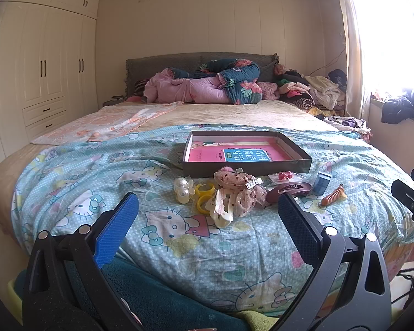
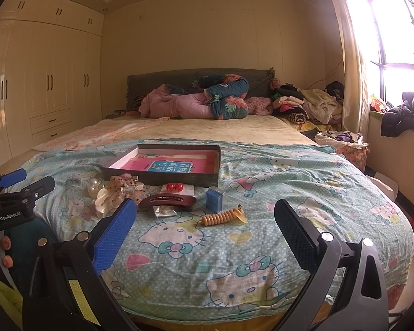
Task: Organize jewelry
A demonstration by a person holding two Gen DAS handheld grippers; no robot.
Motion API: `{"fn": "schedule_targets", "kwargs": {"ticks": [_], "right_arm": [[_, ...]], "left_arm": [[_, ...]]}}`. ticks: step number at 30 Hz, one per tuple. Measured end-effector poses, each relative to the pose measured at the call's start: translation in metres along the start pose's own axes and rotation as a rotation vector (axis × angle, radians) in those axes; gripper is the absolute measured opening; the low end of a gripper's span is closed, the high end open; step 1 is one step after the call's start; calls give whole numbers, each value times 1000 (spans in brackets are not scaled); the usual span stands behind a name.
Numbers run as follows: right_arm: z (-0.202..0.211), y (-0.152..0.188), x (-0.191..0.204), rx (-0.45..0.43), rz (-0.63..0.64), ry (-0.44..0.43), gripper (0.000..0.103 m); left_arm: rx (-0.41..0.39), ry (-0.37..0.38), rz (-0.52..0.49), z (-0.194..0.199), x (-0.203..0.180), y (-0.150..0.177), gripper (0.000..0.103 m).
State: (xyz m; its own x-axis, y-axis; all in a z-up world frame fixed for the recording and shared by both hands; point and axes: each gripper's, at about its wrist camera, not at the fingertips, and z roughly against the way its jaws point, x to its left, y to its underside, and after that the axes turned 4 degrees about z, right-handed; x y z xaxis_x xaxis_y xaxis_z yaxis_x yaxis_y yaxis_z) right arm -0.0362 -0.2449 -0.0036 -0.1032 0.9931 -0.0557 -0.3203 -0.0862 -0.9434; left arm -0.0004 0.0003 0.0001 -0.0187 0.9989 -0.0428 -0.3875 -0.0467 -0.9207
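Note:
Hair accessories lie on a Hello Kitty blanket point(image 1: 179, 248) before a shallow dark box point(image 1: 245, 169) with a pink book in it. In the left wrist view I see a pink dotted scrunchie point(image 1: 238, 190), yellow clips point(image 1: 204, 195), a pearly clip point(image 1: 182, 190), a maroon claw clip point(image 1: 288, 189), a small blue box point(image 1: 321, 182) and an orange spiral tie point(image 1: 334, 195). My left gripper point(image 1: 207, 215) is open, short of the pile. My right gripper point(image 2: 205, 220) is open, just short of the orange spiral tie point(image 2: 222, 217); the maroon clip point(image 2: 167, 202) and blue box point(image 2: 214, 199) lie beyond.
Folded quilts point(image 1: 207, 85) and a clothes pile point(image 1: 312, 91) lie at the bed's head. A white wardrobe point(image 1: 41, 77) stands left; a bright window point(image 2: 394, 41) and sill with dark clothes stand right. The left gripper shows in the right wrist view point(image 2: 13, 193).

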Motion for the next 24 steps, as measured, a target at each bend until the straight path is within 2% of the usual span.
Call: {"fn": "schedule_targets", "kwargs": {"ticks": [17,24], "right_arm": [[1,1,-2,0,1,-1,97],[-2,-4,6,24,40,-39,97]], "left_arm": [[2,5,2,-1,1,0,93],[44,17,27,-15,6,-6,93]]}}
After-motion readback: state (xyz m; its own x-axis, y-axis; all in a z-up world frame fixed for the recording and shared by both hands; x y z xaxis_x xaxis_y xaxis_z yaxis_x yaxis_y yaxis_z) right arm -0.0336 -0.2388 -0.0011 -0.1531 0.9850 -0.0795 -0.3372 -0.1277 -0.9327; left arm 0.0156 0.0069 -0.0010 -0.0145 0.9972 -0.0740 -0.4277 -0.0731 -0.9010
